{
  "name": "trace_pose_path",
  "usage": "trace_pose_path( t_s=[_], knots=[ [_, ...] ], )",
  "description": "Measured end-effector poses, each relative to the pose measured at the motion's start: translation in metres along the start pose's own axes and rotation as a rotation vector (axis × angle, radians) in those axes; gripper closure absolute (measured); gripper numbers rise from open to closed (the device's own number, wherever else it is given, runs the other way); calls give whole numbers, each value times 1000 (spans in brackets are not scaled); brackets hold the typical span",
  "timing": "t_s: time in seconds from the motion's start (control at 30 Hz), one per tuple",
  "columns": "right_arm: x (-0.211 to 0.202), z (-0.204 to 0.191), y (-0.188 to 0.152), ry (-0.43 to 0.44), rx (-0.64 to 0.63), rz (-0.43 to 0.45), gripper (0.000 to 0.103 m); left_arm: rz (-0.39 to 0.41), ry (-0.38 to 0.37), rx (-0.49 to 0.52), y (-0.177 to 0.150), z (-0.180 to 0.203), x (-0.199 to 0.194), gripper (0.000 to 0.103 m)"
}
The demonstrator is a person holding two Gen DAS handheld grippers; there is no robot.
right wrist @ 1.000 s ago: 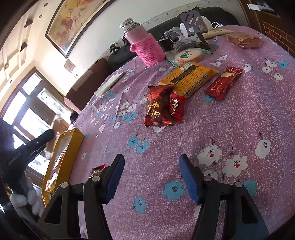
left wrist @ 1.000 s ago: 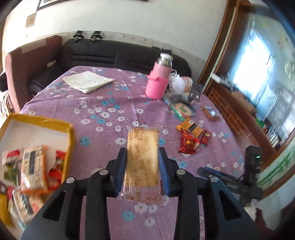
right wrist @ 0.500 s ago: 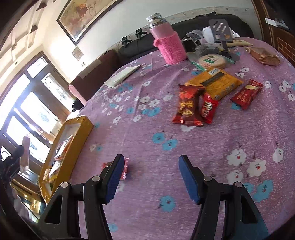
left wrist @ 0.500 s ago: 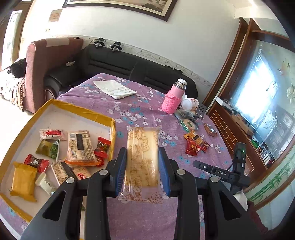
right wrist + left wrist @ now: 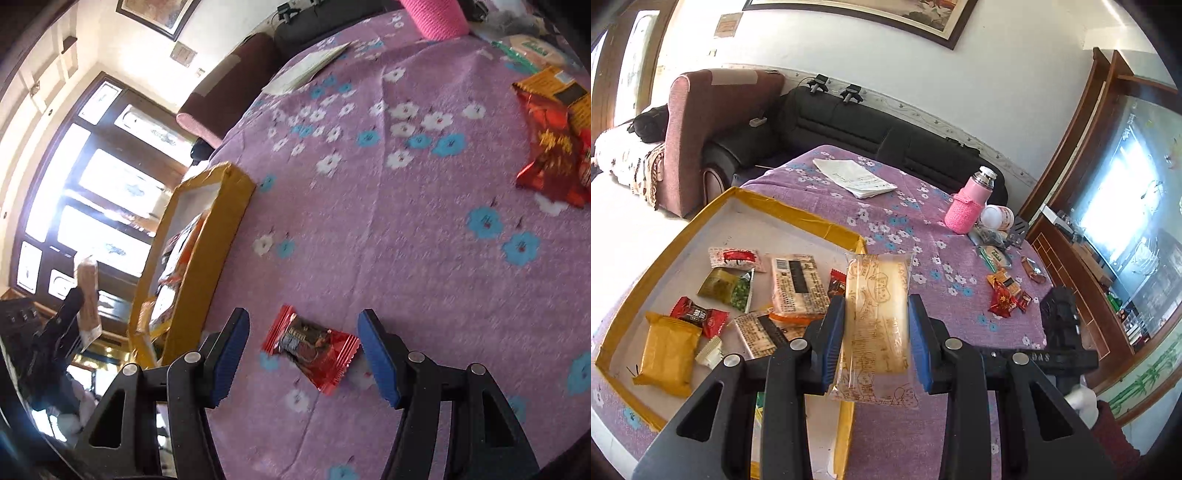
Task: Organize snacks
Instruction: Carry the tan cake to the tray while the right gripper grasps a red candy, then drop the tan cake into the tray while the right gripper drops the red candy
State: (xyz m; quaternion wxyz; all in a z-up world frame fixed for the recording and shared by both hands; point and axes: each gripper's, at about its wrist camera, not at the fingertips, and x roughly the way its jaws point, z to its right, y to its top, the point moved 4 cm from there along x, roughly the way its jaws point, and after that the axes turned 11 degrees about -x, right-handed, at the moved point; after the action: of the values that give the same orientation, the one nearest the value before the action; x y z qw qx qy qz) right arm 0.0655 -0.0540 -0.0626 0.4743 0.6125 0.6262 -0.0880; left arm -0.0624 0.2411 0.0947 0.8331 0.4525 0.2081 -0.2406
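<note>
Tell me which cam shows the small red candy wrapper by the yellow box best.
Right wrist. The red candy wrapper lies flat on the cloth between the open right tongs, close and unobstructed. In the left wrist view I can't pick it out; the left tongs and their clear-wrapped cake fill the foreground.

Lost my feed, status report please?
Left gripper shut on cake pack, above box. Right gripper open around red candy. Nothing in the way.

Bright daylight floods both fisheye views; the window [image 5: 92, 206] in the right wrist view is blown out, the tablecloth [image 5: 406, 221] streaked with motion blur, edges bent and vignetted dark
</note>
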Motion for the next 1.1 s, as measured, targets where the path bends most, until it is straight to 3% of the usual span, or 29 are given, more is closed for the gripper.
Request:
trace_pose_path(
  t_s=[0.33, 0.4, 0.43, 0.47, 0.67, 0.83, 1.1],
  knots=[
    [28, -54, -8, -339, -372, -29, 41, 22, 46, -62, 2, -44, -22, 72],
    [35, -56, -14, -392, -397, -44, 52, 28, 66, -82, 2, -59, -27, 72],
    [35, -57, -15, -426, -407, -36, 71, 27, 75, -91, 1, -67, -29, 72],
    [34, -58, -18, -431, -405, -34, 75, 26, 81, -100, 2, -74, -30, 72],
    [8, -70, -21, -389, -306, 45, 77, 17, 115, -143, -3, -104, -30, 72],
    [-6, -118, -5, -284, -313, 99, 77, 11, 181, -118, -3, -115, -23, 72],
    [63, -212, -2, -89, -401, -22, 77, -43, 240, -137, 9, -135, 1, 71]
  ],
)
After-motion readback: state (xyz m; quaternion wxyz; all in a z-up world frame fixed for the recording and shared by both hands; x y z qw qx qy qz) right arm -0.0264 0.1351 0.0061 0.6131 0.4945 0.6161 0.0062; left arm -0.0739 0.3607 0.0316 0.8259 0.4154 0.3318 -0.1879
